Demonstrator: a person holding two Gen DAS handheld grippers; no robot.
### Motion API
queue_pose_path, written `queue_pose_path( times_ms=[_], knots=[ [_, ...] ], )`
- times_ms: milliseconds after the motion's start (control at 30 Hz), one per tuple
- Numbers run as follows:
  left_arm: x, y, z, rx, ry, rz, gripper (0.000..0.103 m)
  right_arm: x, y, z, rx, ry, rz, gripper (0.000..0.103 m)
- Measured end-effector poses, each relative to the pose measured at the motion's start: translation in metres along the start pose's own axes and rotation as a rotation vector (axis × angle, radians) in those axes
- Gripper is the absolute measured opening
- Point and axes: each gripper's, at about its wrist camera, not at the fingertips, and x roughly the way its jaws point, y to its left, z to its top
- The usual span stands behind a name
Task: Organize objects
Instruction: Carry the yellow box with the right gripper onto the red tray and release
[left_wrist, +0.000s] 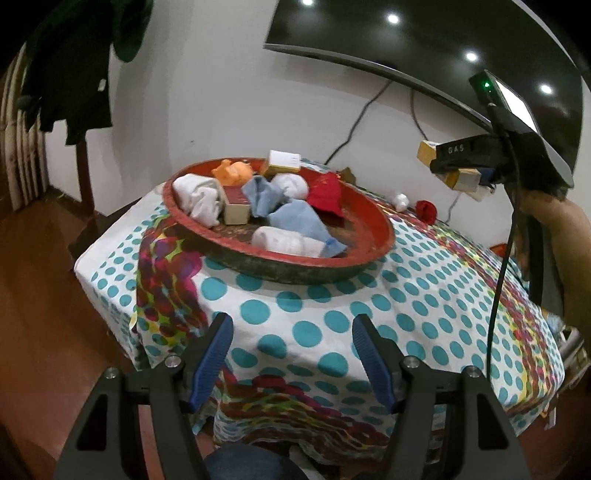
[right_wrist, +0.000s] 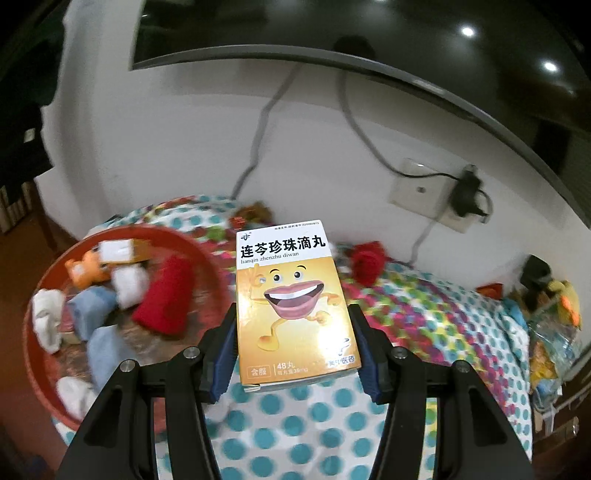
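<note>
A round red tray (left_wrist: 373, 218) sits on the dotted tablecloth (left_wrist: 332, 321) and holds white, blue and red socks, small boxes and an orange toy (left_wrist: 232, 171). My left gripper (left_wrist: 291, 354) is open and empty, held over the table's front part, short of the tray. My right gripper (right_wrist: 293, 350) is shut on a yellow and white medicine box (right_wrist: 291, 302) and holds it in the air to the right of the tray (right_wrist: 33, 347). The right gripper also shows in the left wrist view (left_wrist: 461, 162), high at the right with the box in it.
A red rolled sock (left_wrist: 426, 210) and a white one (left_wrist: 400, 201) lie on the cloth behind the tray, near the wall. Cables hang from a wall screen (left_wrist: 406, 37) to a socket (right_wrist: 424, 188). Clutter sits at the table's right end (right_wrist: 554, 314). Dark clothes hang at the left (left_wrist: 70, 74).
</note>
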Motion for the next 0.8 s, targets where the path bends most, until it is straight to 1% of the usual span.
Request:
queue_pose_path(
  times_ms=[233, 333, 400, 533, 633, 800],
  knots=[
    [0.000, 0.007, 0.002, -0.031, -0.001, 0.028, 0.069, -0.001, 0.056, -0.010, -0.055, 0.014, 0.080, 0.053],
    [0.000, 0.009, 0.003, -0.023, -0.002, 0.075, 0.069, 0.002, 0.078, -0.016, -0.082, 0.024, 0.101, 0.053],
    [-0.001, 0.015, 0.004, -0.042, -0.011, 0.103, 0.069, 0.010, 0.089, -0.022, -0.091, 0.044, 0.110, 0.053],
    [-0.005, 0.027, 0.008, -0.080, -0.043, 0.154, 0.069, 0.022, 0.103, -0.034, -0.083, 0.074, 0.141, 0.053],
    [-0.004, 0.031, 0.010, -0.091, -0.046, 0.165, 0.069, 0.032, 0.110, -0.041, -0.080, 0.095, 0.149, 0.053],
    [-0.002, 0.030, 0.009, -0.082, -0.038, 0.162, 0.069, 0.047, 0.113, -0.047, -0.060, 0.120, 0.166, 0.053]
  ],
)
